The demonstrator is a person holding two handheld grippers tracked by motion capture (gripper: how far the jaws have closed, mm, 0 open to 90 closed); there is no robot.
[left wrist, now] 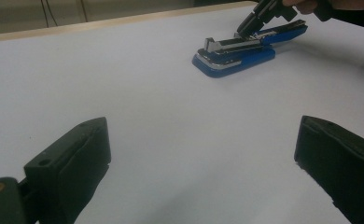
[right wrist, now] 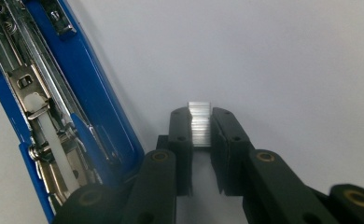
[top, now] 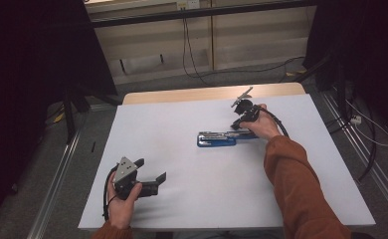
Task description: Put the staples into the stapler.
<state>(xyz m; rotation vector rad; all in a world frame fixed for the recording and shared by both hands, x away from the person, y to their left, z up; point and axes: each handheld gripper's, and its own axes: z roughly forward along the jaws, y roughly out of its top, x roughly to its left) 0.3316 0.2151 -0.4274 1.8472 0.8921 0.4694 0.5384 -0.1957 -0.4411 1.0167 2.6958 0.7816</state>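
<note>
— Between the right gripper's (right wrist: 200,127) black jaws sits a strip of staples (right wrist: 199,122), silvery and ribbed; both pads press flat on its sides, so the jaws are clamped on it.

— And where is that, on the table?

— Just beside the open blue stapler (right wrist: 91,88), above the white tabletop (top: 182,119). In the right gripper view the stapler's metal track and spring lie bare along the left, close to the gripper's jaw. From the high view the stapler (top: 217,138) lies near the middle of the table, a little to the right, and the right gripper (top: 239,123) sits at its far right end, with the hand (top: 261,124) around it and an orange sleeve (top: 296,184) running back to the bottom edge.

— The other gripper?

— The left gripper (top: 149,174) rests low at the near left of the table, well apart from the stapler. Its jaws stand wide apart with nothing between them; in its own view the stapler (left wrist: 245,49) lies far off, opened flat, with the right gripper (left wrist: 257,21) at its back end.
</note>
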